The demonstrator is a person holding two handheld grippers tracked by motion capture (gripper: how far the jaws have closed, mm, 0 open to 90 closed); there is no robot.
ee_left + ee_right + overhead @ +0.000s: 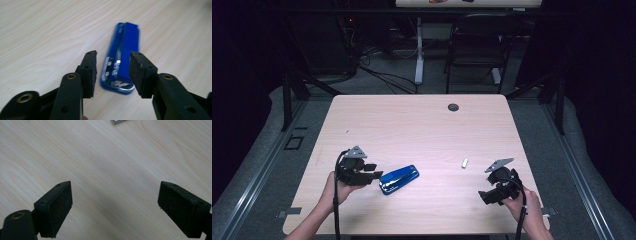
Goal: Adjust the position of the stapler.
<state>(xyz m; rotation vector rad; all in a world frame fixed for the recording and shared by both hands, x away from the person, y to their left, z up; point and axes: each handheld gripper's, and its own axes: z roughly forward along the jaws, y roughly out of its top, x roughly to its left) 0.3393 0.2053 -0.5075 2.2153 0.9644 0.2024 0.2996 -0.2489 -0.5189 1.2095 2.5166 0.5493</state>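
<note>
A blue stapler (399,179) lay flat on the light wooden table (422,125), near the front edge on the person's side and left of the table's middle. It served as the fixed mark for everything else. The left gripper (373,174) sat just to the stapler's left, held in the left hand (338,189), its jaws pointing at the stapler's near end. In the left gripper view the stapler (122,57) ran lengthwise away from the camera, its rounded end with the metal strip closest. The left gripper (113,72) had its two black pads on either side of that end, a gap showing between each pad and the blue body; the jaws stood released, grasping nothing. Whether the pad tips hung slightly above the stapler or level with it was hard to judge from that angle.

Well to the right of the stapler, the right gripper (490,195) rested in the right hand (526,205) near the table's front right corner. In its own view the right gripper (115,202) had its jaws spread wide over bare wood, holding nothing.

Between the stapler and the right gripper, somewhat farther back, lay a small white block (465,162). Far beyond the stapler, near the table's back edge, sat a dark round cap (453,107).
</note>
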